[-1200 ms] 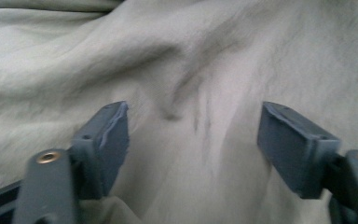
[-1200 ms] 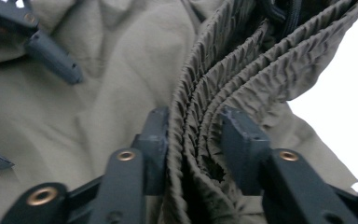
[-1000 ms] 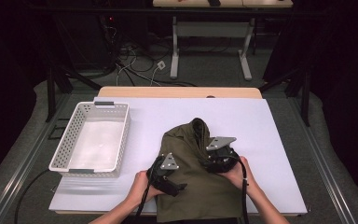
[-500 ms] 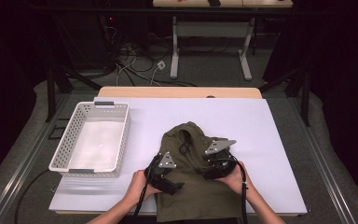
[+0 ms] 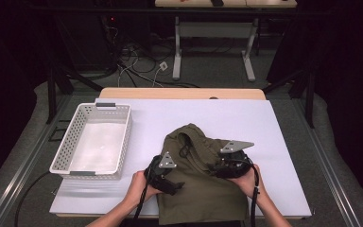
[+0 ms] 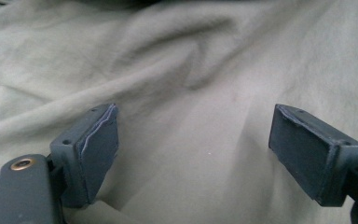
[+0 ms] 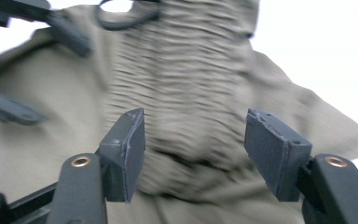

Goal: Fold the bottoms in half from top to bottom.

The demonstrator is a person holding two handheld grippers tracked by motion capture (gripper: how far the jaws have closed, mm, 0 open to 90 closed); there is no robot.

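Over at the left edge of the table (image 5: 274, 118), a white basket (image 5: 94, 142) with perforated walls stands with nothing in it, well apart from the work.

Next, toward the middle of the near edge, lies an olive-green garment (image 5: 203, 184). It is bunched and wrinkled at its far end, where a dark cord loops out of the folds, and flatter where it runs toward the person and hangs over the near edge of the table.

On the garment's left side sits the left claw (image 5: 168, 182), held in the person's left hand (image 5: 139, 187). Its jaws stand wide apart, released, with nothing between them but the cloth beneath; in the left gripper view the left claw (image 6: 193, 149) is low over soft folds of the fabric, and whether the pads touch the cloth I cannot tell.

On the garment's right side is the right claw (image 5: 222, 168), held in the right hand (image 5: 248, 182), with its grey plate on top. In the right gripper view the right claw (image 7: 193, 154) is also spread open, its jaws to either side of a gathered, ribbed band of the garment (image 7: 191, 88) without clamping it. That view is blurred, and the left claw's jaws appear at its upper left.
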